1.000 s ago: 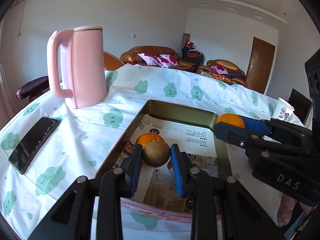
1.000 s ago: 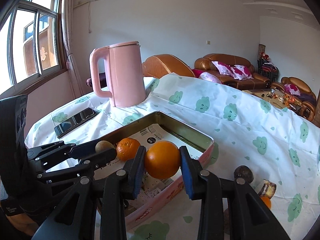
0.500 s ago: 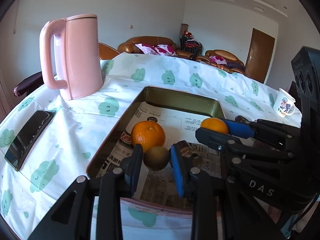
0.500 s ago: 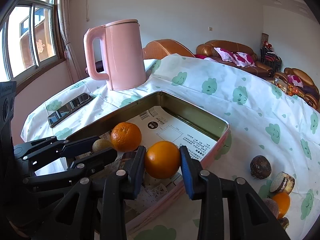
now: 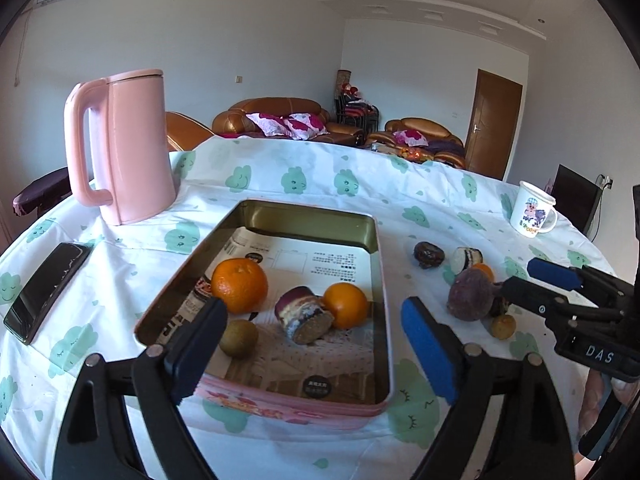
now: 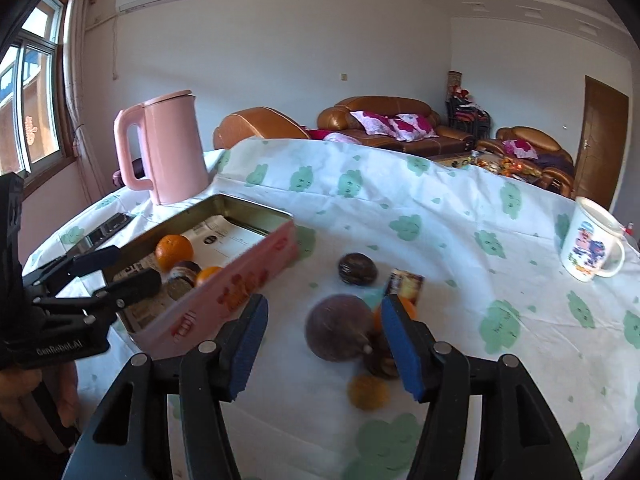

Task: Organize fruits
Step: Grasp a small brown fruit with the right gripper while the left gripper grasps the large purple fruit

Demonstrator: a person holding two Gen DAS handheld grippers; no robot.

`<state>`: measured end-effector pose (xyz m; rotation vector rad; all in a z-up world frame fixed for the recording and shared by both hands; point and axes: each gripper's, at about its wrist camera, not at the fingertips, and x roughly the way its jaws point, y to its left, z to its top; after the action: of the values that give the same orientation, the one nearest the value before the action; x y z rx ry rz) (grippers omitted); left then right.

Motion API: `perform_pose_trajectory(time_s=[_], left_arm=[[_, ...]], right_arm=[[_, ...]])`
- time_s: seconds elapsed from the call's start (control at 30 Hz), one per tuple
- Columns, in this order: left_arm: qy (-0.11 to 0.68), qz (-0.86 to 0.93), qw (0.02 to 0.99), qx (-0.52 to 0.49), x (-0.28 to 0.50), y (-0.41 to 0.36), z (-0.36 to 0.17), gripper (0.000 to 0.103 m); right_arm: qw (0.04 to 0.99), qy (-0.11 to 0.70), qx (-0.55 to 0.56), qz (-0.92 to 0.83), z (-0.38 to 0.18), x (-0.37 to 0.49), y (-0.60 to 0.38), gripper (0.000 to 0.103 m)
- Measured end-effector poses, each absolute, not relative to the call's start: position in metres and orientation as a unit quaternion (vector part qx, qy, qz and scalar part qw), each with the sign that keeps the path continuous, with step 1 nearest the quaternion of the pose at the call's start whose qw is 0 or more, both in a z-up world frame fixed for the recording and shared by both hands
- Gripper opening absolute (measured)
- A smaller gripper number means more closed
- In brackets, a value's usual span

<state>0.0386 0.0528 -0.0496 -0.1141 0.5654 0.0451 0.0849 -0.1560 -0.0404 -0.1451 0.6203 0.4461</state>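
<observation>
A pink tin tray [image 5: 384,280] lined with newspaper holds two oranges [image 5: 239,286] [image 5: 345,305], a brown kiwi [image 5: 239,338] and a cut purple fruit [image 5: 304,314]. My left gripper [image 5: 312,344] is open and empty above the tray's near edge. My right gripper [image 6: 322,344] is open over loose fruit on the tablecloth right of the tray: a large purple-brown fruit [image 6: 338,332] lies between its pads, with a small orange fruit [image 6: 368,392], a dark round fruit [image 6: 357,269] and a cut piece [image 6: 406,285] nearby. The right gripper also shows in the left wrist view [image 5: 532,282].
A pink kettle [image 5: 120,148] stands behind the tray on the left. A black phone [image 5: 46,290] lies at the left table edge. A white printed mug [image 6: 592,240] stands at the far right. Sofas and a door are beyond the table.
Both grippers opened: the kiwi and the orange now lie in the tray. The left gripper pulled back and up. The right gripper swung right to the loose fruit.
</observation>
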Motion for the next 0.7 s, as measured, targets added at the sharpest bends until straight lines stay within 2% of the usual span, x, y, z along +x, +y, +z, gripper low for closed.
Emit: perform_pose_trajectory(time_s=[0.2,0.57,0.67,0.7], left_arm=[[0.287,0.008,0.957,-0.038,0.042,0.029,-0.051,0.091],[0.298,-0.015,0.954,-0.022,0.049,0.005,-0.054,0.091],[0.300,-0.025,0.953,-0.015,0.052,-0.002,-0.054,0.091],[0.300,-0.027,0.953,-0.011,0.053,-0.005,-0.053,0.091]], right_arm=[[0.915,0.348,-0.059,0.193,-0.065,0.093,-0.181,0.061],[0.877,0.414,-0.057,0.238,-0.085,0.110,-0.162,0.059],[0.878,0.413,-0.057,0.236,-0.085,0.110,-0.163,0.046],[0.879,0.411,-0.063,0.232,-0.085,0.108,-0.163,0.037]])
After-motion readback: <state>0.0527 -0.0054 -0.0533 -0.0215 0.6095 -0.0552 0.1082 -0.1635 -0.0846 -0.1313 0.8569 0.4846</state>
